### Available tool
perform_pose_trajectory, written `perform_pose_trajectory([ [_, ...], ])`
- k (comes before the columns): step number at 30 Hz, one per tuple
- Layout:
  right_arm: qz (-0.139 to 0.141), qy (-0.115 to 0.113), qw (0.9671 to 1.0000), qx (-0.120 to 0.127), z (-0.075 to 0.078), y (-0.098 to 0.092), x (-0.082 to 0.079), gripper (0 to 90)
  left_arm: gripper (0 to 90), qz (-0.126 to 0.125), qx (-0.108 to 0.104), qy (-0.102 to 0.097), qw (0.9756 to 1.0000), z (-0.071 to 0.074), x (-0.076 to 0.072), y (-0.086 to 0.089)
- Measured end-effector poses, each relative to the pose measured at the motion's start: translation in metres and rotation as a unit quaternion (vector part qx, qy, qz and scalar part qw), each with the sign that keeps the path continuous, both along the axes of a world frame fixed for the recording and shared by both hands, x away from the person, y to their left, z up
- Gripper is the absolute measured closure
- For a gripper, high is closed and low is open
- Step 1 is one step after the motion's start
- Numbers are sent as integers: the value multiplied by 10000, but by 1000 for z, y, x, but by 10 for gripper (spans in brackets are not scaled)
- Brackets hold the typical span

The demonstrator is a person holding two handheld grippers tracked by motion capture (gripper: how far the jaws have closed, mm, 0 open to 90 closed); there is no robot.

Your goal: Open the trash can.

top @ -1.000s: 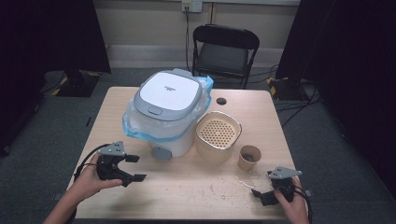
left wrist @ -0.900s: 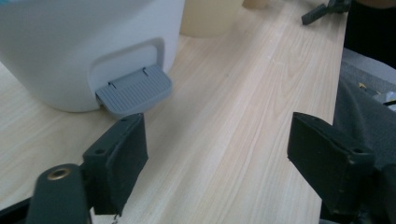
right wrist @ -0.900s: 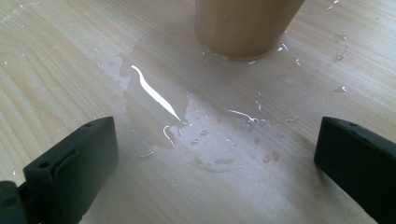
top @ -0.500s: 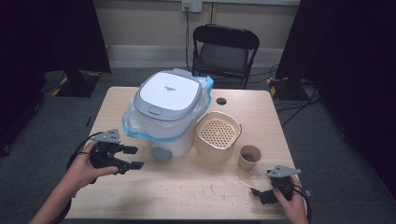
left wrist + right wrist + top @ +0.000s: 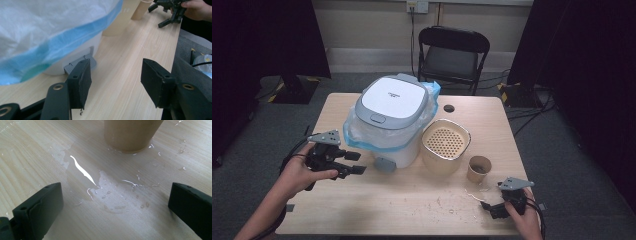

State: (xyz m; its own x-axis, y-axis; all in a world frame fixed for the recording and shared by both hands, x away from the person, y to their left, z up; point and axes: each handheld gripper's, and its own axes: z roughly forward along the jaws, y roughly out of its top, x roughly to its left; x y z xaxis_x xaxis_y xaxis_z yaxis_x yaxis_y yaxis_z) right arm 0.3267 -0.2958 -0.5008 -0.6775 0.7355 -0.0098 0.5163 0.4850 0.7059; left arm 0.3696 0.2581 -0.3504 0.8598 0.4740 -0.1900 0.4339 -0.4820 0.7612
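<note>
A pale wooden table [image 5: 362, 210] stands on a floor of grey carpet [image 5: 572, 165], its top marked with a round dark hole [image 5: 449, 108] near the far edge. Behind it sits a black folding chair [image 5: 453, 60], pushed close to the table's far side. The back wall [image 5: 362, 25] is cream-coloured, with a lighter band along its foot and a wall socket [image 5: 417, 6] from which a cable hangs down. Black curtains [image 5: 262, 40] close off both sides — left and right — and leave those corners dark. Yellow-and-black tape [image 5: 507, 92] marks the floor near loose cables at the right.
</note>
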Motion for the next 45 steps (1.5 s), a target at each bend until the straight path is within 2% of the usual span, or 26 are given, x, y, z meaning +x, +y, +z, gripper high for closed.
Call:
perform_pose_trajectory([
  [4, -1, 1, 10000, 0, 0, 0, 0, 0, 429, -40, 84, 4, 10000, 8, 1, -2],
  [9, -14, 1, 10000, 7, 0, 0, 0, 0, 463, -55, 55, 60, 10000, 16, 4, -2],
  [13, -23, -5, 10000, 11, 0, 1, 1, 0, 518, 39, 74, 219, 9997, 20, 7, -1],
  [17, -21, 1, 10000, 9, 0, 1, 1, 0, 575, 107, 37, 249, 9996, 26, 9, 0],
  [18, -17, -1, 10000, 8, 0, 1, 1, 0, 600, 148, -35, 305, 9994, 28, 10, -1],
  [21, -29, 6, 10000, 12, 0, 1, 1, 0, 622, 178, -27, 334, 9993, 31, 12, -1],
  [22, -27, 1, 10000, 11, 0, 1, 1, 0, 631, 194, 17, 314, 9993, 33, 13, 0],
  [24, -28, 3, 10000, 11, 0, 1, 1, 0, 643, 226, -62, 315, 9992, 36, 15, -1],
  [27, -29, 3, 10000, 11, 0, 1, 1, 0, 664, 245, -68, 329, 9991, 42, 17, -4],
  [33, -30, 7, 10000, 10, 0, 1, 1, 0, 701, 244, 26, 288, 9993, 51, 22, -9],
  [45, -32, 6, 10000, 14, 0, 1, 1, 0, 745, 264, 84, 260, 9993, 69, 28, -18],
])
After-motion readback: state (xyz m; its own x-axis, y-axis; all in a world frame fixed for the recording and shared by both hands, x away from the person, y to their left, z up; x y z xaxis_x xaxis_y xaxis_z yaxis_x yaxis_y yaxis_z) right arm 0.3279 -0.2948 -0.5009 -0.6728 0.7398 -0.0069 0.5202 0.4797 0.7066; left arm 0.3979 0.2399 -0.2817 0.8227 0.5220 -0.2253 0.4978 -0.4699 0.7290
